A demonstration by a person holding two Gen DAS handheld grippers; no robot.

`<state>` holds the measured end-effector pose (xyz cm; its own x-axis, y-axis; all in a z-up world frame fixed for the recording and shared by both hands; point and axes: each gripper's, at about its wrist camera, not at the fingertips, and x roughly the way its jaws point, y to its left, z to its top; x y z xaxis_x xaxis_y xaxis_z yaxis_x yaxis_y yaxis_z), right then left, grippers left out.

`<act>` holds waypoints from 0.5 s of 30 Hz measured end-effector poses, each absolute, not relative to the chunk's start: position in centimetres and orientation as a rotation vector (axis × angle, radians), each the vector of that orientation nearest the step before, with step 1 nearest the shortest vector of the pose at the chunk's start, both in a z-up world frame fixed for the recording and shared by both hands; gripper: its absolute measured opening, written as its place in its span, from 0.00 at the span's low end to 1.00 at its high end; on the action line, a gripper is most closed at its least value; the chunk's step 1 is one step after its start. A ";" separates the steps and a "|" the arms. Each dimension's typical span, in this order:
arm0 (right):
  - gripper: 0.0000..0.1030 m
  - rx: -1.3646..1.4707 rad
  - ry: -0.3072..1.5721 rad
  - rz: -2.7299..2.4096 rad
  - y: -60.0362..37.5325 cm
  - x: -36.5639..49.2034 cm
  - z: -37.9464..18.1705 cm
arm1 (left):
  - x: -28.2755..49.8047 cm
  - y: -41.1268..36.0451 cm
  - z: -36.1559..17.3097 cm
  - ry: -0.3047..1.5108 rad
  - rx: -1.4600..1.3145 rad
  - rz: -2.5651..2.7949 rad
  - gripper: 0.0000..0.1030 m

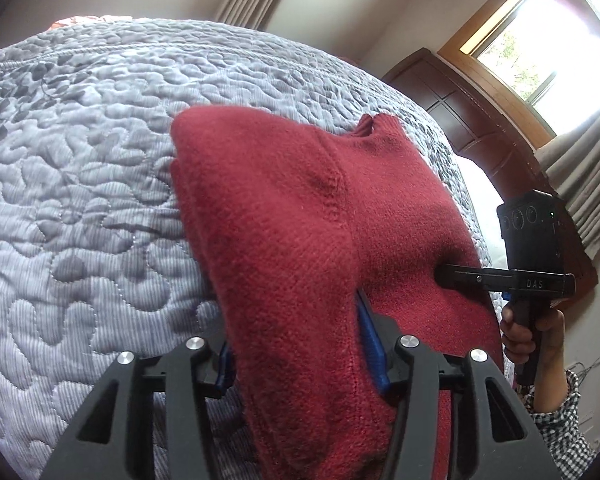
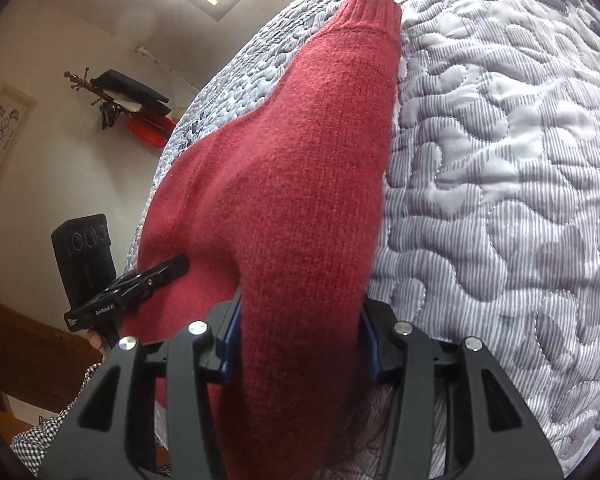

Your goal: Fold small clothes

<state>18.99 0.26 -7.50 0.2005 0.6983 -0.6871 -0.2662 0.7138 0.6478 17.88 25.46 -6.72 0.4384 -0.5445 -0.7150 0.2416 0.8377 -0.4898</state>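
Note:
A red knitted sweater hangs bunched between both grippers, its far part resting on the quilted bedspread. My left gripper is shut on a thick fold of it, blue pads pressing either side. In the same view my right gripper pinches the sweater's right edge, held by a hand. In the right wrist view the sweater runs up from my right gripper to a ribbed cuff lying on the quilt. The left gripper bites the sweater's left edge there.
The grey-white quilt covers the whole bed. A dark wooden headboard, a white pillow, a window and curtains lie beyond the bed's right side. A checked sleeve is nearby. A wall rack and framed picture hang on the wall.

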 end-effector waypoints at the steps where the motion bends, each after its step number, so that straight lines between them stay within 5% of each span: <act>1: 0.45 0.437 1.190 0.701 -0.1 18.8 -7.6 | 17.7 25.4 -6.7 1.006 -0.342 -0.495 0.53; 9: 0.68 0.392 1.179 0.625 0.3 17.1 -5.1 | 15.3 26.3 -3.6 1.007 -0.328 -0.418 0.55; 15: 0.70 0.431 1.218 0.619 -1.6 11.6 -5.7 | 8.9 26.7 -0.9 0.966 -0.286 -0.386 0.59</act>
<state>11.55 -1.60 -5.72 0.2158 0.6483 -0.7302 -0.2072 0.7611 0.6146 8.88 26.75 -0.87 0.5096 -0.4410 -0.7388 0.1905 0.8952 -0.4029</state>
